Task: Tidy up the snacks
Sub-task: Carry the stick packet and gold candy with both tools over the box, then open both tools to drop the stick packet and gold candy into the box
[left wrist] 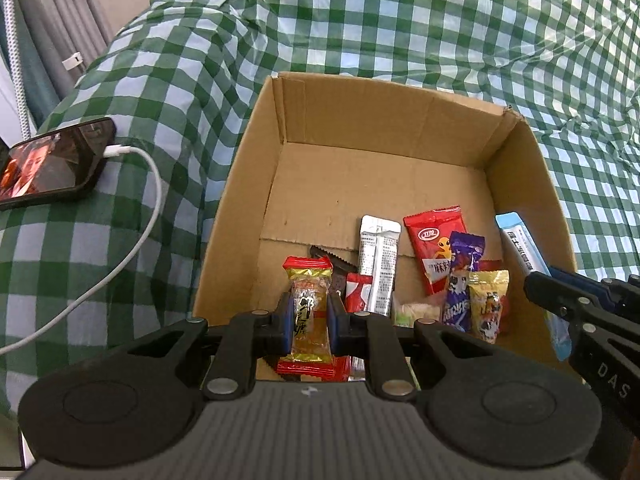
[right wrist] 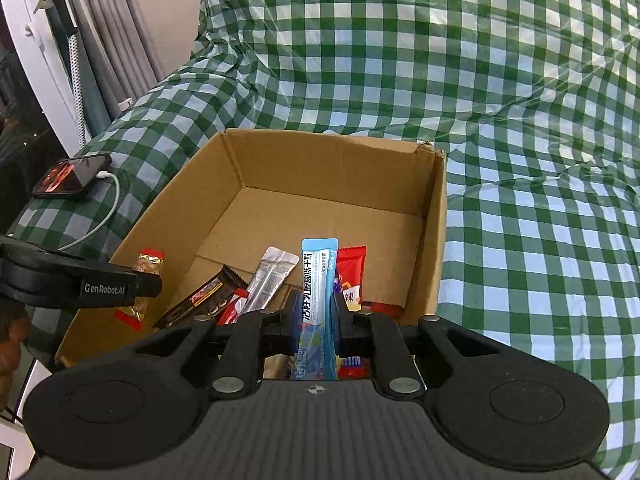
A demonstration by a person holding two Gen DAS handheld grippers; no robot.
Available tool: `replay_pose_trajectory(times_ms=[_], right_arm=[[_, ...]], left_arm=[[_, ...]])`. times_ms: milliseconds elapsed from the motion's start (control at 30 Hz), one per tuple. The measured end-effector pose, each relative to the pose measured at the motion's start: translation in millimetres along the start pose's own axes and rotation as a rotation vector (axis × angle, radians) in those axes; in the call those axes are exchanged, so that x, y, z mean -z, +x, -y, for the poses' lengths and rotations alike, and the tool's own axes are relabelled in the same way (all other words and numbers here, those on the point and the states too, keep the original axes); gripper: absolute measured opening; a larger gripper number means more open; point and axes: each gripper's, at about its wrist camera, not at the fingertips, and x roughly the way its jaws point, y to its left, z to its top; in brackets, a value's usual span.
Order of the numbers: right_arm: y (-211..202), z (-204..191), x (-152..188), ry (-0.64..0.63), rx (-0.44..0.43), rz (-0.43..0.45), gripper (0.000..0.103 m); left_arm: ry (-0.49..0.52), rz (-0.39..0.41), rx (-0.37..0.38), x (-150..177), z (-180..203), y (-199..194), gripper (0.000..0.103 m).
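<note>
An open cardboard box point(left wrist: 384, 120) point(right wrist: 328, 160) sits on a green checked cloth. My left gripper point(left wrist: 309, 312) is shut on a gold and red candy point(left wrist: 310, 304), held above the box's near edge; the candy also shows in the right wrist view point(right wrist: 149, 264). My right gripper point(right wrist: 316, 316) is shut on a light blue stick pack point(right wrist: 318, 300), also over the box's near side; the pack shows in the left wrist view point(left wrist: 520, 248). Inside lie a silver sachet point(left wrist: 380, 264), a red packet point(left wrist: 434, 244), a purple candy point(left wrist: 462, 280), a yellow candy point(left wrist: 488, 304) and a dark brown bar point(right wrist: 200, 300).
A phone point(left wrist: 52, 164) with its screen lit lies on the cloth left of the box, with a white charging cable point(left wrist: 132, 236) plugged in. Grey curtains point(right wrist: 100, 40) hang at the far left. The checked cloth point(right wrist: 520, 200) spreads around the box.
</note>
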Motion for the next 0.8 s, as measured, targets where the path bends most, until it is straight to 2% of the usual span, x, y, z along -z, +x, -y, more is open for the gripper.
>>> replay_pose_trajectory(times_ms=[233,300,333,367,400,433,467,500,567,667,800], right_arm=[[19,6,-2,0.015,0.010,-0.021,0.016],[23,7,-3,0.021,0.011,-0.022,0.019],[24,8,-4,0.028,0.010,-0.021,0.021],[25,9,-5,0.036,0.012,-0.017,0.021],[25,9,-6,0.041,0.011,-0.012,0.032],[25,10,-8,0.046,0.013,-0.006,0.042],[23,10,-9,0.053,0.023,0.006,0.065],[20,10,-10,0.063,0.037,0.023,0.081],[10,11,-10,0.078,0.059,0.048,0.086],[-5,11,-2,0.090,0.046,0.049,0.092],[-33,1,23,0.088,0.043,0.037,0.095]], left_arm=[[0.014,-0.020,-0.015,-5,3,18,0.019],[0.020,-0.021,-0.019,-7,3,22,0.019],[0.024,-0.020,-0.016,-8,4,22,0.026],[0.032,-0.022,-0.009,-9,4,22,0.054],[0.037,-0.021,-0.007,-11,4,21,0.074],[0.034,-0.011,-0.017,-12,4,18,0.103],[0.027,0.030,-0.039,-11,2,11,0.103],[0.028,0.060,-0.058,-10,1,5,0.103],[0.042,0.071,-0.084,-6,0,-4,0.103],[0.029,0.047,-0.102,10,-4,-16,0.103],[-0.020,0.018,-0.057,50,-1,-42,0.103]])
